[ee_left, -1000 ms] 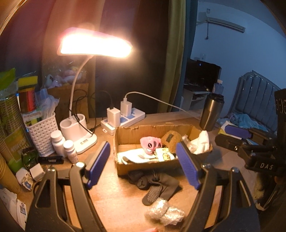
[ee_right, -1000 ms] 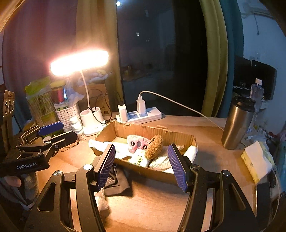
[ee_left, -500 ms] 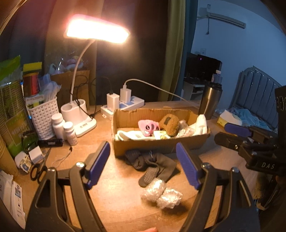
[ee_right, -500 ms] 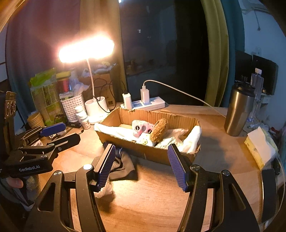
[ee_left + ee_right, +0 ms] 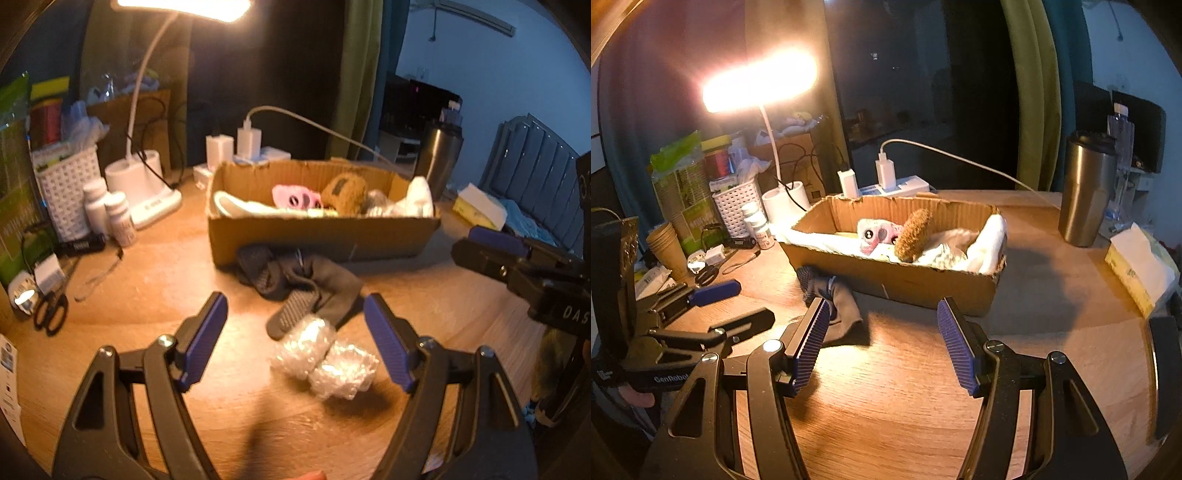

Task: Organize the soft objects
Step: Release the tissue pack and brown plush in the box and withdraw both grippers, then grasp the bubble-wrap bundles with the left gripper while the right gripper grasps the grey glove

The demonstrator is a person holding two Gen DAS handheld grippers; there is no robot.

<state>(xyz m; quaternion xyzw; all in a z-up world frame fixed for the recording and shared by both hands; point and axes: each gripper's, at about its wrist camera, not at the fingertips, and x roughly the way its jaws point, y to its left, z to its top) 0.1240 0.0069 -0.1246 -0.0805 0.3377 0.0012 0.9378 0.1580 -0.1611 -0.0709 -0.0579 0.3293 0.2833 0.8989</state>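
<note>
Left gripper: While it hangs over bare wood, the left gripper (image 5: 295,341) stands spread with nothing between its blue pads; the bubble wrap bundles (image 5: 325,356) lie just ahead, nearer its right finger, not touched.
Right gripper: the right gripper (image 5: 882,341) is likewise released and empty, with bare tabletop (image 5: 886,387) under its span.
Socks: the dark socks (image 5: 303,284) lie in a heap just beyond the bubble wrap, touching the cardboard box (image 5: 321,232) at its near wall; in the right view its left finger covers part of them.
Box: further ahead, holding a pink plush (image 5: 295,195), a brown plush (image 5: 345,192) and white cloth (image 5: 990,240) that laps over the end wall.
Open room: clear wood to the right of the box up to the steel tumbler (image 5: 1086,188).
Crowded edge: far left, bottles, basket and scissors (image 5: 50,314) near the lamp base (image 5: 144,188).
Hard to make out: the lamp head is cut off by the frame's top in the left view; box contents blur.
</note>
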